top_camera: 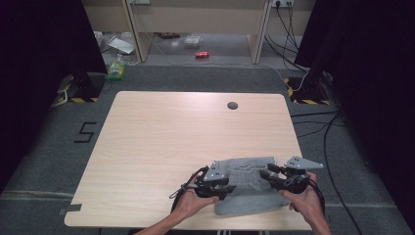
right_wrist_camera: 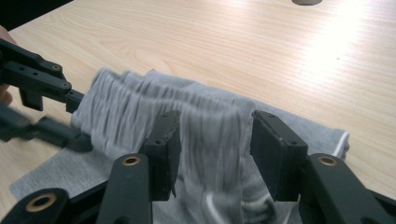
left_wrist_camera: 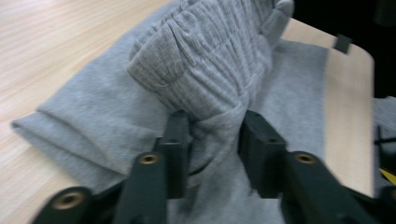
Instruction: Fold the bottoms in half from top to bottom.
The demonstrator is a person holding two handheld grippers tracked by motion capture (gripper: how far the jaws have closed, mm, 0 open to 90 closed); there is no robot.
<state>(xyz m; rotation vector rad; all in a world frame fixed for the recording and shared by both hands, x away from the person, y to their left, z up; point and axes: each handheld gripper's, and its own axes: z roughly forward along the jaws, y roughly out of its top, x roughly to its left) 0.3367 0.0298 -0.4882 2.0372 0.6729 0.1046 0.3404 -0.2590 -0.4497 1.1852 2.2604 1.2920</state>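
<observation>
Two hand-held grippers meet over a grey knitted garment (top_camera: 244, 183) that lies folded on the near edge of a pale wooden table (top_camera: 161, 142), at about six o'clock in the high view. Left gripper (top_camera: 230, 182) sits at the garment's nine o'clock side, right gripper (top_camera: 266, 177) at its three o'clock side, each carried by a bare hand. Toward twelve o'clock, a small round grommet (top_camera: 232, 105) marks the table's far edge. From the left gripper view, the left gripper's (left_wrist_camera: 212, 140) jaws stand partly apart, with a ribbed fold of the garment (left_wrist_camera: 201, 60) rising between them; the cloth fills the gap, but the pads look slack on it rather than pinching. From the right gripper view, the right gripper's (right_wrist_camera: 212, 144) jaws also stand partly apart around a blurred ribbed band of the garment (right_wrist_camera: 210, 135), loosely, without a firm pinch. At nine o'clock there, the other gripper's black jaws reach the cloth's edge.
</observation>
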